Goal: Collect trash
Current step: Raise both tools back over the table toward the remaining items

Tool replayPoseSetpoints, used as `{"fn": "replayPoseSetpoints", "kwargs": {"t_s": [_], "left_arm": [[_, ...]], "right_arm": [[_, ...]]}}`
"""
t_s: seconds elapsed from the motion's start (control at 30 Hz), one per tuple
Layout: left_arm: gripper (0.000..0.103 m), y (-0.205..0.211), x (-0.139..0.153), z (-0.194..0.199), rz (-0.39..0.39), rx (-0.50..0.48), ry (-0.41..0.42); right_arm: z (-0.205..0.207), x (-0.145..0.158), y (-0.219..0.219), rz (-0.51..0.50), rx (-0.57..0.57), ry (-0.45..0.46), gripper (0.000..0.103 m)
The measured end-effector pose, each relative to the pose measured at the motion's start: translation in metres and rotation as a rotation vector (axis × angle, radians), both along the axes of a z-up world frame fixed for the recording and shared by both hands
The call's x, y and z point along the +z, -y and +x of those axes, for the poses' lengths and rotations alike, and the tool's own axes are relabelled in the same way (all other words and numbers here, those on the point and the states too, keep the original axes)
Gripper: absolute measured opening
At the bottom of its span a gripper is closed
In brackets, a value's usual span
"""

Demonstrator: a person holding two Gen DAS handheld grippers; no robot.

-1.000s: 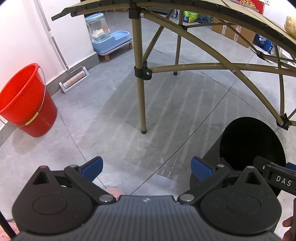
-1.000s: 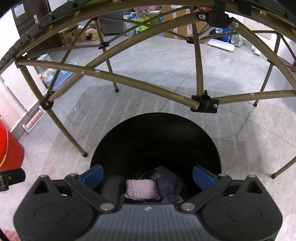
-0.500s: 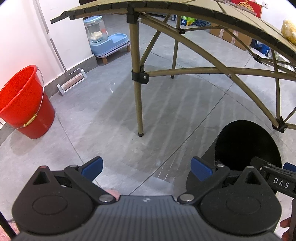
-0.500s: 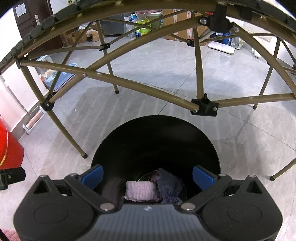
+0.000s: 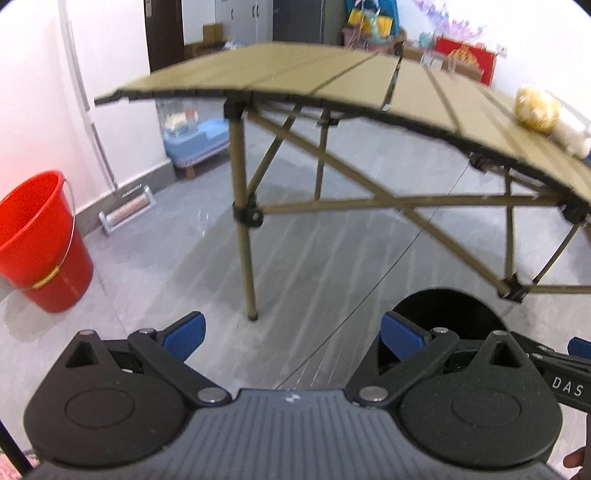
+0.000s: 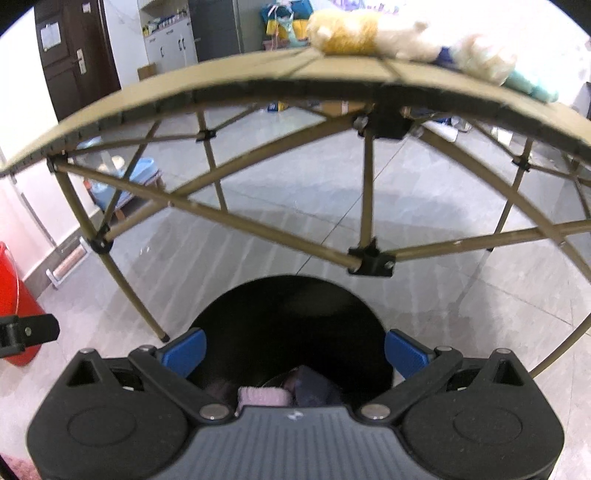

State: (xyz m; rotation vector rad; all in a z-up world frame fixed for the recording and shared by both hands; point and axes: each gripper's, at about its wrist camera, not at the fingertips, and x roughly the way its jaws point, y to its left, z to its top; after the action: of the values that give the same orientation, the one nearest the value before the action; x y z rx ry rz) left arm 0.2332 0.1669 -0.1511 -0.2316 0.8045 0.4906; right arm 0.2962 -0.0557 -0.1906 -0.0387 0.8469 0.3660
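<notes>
A black round bin [image 6: 291, 321] stands on the floor in front of the folding table; it shows at lower right in the left wrist view [image 5: 447, 314]. Inside lie a pink rolled cloth [image 6: 263, 396] and a dark purple one [image 6: 314, 386]. My right gripper [image 6: 293, 354] is open and empty above the bin's mouth. My left gripper [image 5: 291, 334] is open and empty over the floor, left of the bin. On the tan table top [image 6: 221, 86] lie a yellow fluffy item [image 6: 345, 35], a white one [image 6: 484, 59] and a teal one [image 6: 532, 88]. The yellow item also shows in the left wrist view [image 5: 535, 109].
A red bucket [image 5: 37, 240] stands at the left wall. A blue pet feeder [image 5: 195, 140] sits behind the table. Table legs and cross braces [image 5: 243, 229] stand close in front. Boxes and clutter line the far wall.
Both grippers have risen and tilted up. The table top and the items on it have come into view. The bin sits lower in both views.
</notes>
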Motion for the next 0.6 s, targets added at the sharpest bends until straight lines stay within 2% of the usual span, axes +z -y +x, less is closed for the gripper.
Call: {"fn": "replayPoseSetpoints", "kwargs": {"t_s": [0.27,0.6], "left_arm": [[0.103,0.026,0.030,-0.002,-0.008,-0.037,0.128],[0.103,0.058,0.068,0.000,0.041,-0.109,0.198]], "right_arm": [[-0.009,0.025,0.030,0.038,-0.016,0.101,0.103],[-0.020,0.052,0.061,0.116,-0.090,0.219,0.103]]}}
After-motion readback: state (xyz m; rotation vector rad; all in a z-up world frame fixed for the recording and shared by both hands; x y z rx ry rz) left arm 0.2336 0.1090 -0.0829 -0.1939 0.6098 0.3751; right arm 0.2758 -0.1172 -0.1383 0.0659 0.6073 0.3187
